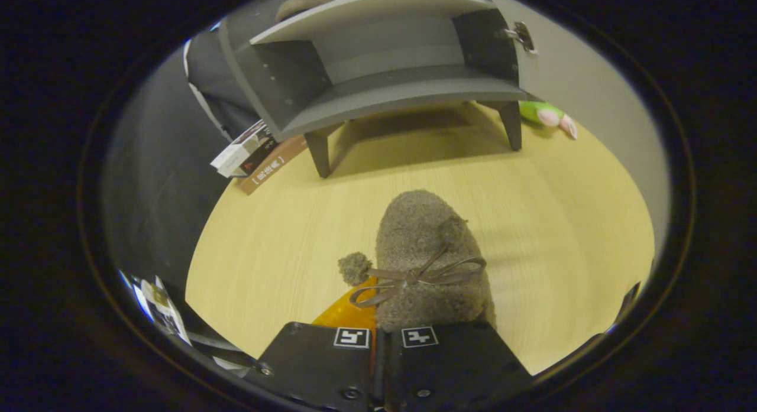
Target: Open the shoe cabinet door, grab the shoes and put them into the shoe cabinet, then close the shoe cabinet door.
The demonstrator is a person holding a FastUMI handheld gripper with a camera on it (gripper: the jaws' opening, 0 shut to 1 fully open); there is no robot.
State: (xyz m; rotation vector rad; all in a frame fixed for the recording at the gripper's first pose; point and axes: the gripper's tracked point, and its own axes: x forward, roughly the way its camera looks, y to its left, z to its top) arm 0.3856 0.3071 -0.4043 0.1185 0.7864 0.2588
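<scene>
Shoe (427,252) in gripper (378,332), wood floor (568,223)

Tool-mounted fisheye looks forward, downward, toward the shoe cabinet (378,75).

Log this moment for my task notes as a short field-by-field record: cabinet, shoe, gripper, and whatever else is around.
cabinet: grey shoe cabinet on legs, beyond the fingers, its door open and its shelves showing
shoe: fuzzy brown slipper with a bow and pompoms, just ahead of the fingers, its heel end between them
gripper: fingers close together, apparently shut on the slipper's heel
surface: light wooden floor
other things: boxes by the cabinet's left leg; green toy behind its right leg
task stage: slipper not yet in the cabinet
</scene>
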